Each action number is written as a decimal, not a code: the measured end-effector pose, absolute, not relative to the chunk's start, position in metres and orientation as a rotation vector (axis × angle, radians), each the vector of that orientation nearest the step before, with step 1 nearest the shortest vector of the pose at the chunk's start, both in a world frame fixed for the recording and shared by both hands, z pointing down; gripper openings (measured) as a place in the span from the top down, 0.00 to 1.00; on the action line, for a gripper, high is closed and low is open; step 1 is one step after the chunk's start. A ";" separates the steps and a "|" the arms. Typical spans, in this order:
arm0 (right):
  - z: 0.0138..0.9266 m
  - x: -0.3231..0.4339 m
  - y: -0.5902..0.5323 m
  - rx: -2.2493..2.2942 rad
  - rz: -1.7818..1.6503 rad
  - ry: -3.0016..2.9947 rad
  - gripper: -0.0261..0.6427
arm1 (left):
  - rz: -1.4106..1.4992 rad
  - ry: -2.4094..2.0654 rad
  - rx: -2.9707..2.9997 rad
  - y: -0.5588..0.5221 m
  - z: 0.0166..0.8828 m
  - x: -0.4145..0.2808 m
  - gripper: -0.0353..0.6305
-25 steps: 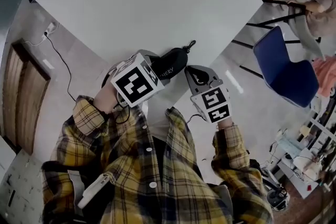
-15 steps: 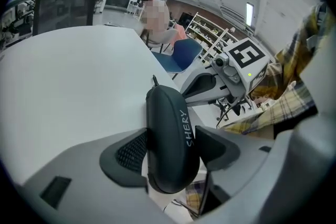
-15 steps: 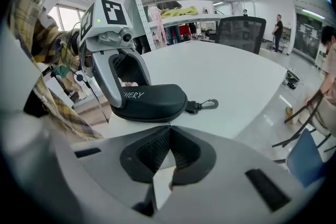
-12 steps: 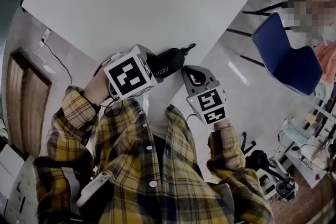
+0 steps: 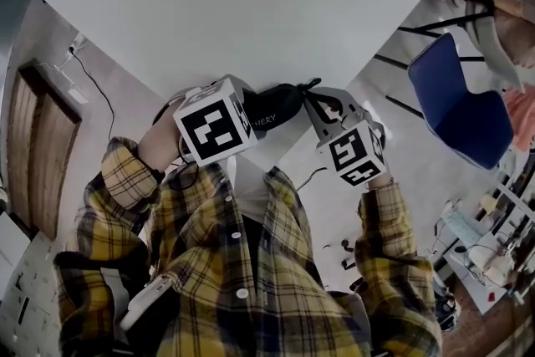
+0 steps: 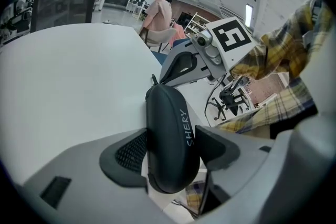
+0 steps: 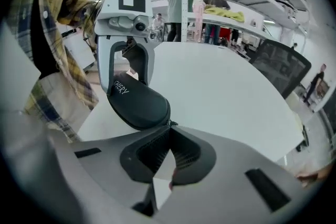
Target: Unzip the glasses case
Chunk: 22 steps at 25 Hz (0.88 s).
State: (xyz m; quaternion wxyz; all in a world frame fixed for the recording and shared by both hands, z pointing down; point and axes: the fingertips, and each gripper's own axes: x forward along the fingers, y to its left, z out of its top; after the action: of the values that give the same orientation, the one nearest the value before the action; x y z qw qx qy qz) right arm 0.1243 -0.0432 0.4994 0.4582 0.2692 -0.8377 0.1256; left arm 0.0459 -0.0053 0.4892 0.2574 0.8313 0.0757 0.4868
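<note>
A black zipped glasses case point(image 5: 276, 106) hangs over the near edge of the white table point(image 5: 234, 4). My left gripper point(image 5: 251, 119) is shut on its middle, and in the left gripper view both pads point(image 6: 131, 150) press the sides of the case point(image 6: 168, 113). My right gripper point(image 5: 318, 100) sits at the case's right end, where the zipper pull point(image 5: 311, 85) sticks out. In the right gripper view the right gripper point(image 7: 169, 131) has its tips closed together on the zipper pull point(image 7: 172, 124) at the tip of the case point(image 7: 139, 105).
A blue chair point(image 5: 460, 109) stands right of the table, and a seated person point(image 5: 501, 4) is beyond it. A cable point(image 5: 92, 88) runs over the floor at left beside a wooden panel point(image 5: 33, 146). My checked shirt fills the lower part of the head view.
My right gripper has moved up and to the right and rolled; it now sits at the case's zipper end, on the pull. The left gripper still holds the case and has barely shifted.
</note>
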 end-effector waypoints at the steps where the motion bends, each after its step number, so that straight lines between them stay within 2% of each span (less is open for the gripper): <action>1: 0.500 0.124 -0.045 0.615 0.271 -2.065 0.96 | 1.324 0.212 2.252 -0.005 0.489 0.047 0.50; 15: 0.504 0.097 -0.067 0.065 -0.134 -2.075 0.96 | 1.333 0.261 2.222 -0.002 0.495 0.042 0.50; 22: 0.503 0.095 -0.067 0.118 -0.049 -2.063 0.96 | 1.334 0.293 2.248 0.001 0.496 0.043 0.48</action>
State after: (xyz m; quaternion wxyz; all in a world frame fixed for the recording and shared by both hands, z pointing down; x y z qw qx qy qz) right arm 0.0949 -0.0674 0.5028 0.5118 0.0492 -0.8575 -0.0203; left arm 0.0426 0.0009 0.4957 0.2531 0.8268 0.1079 0.4906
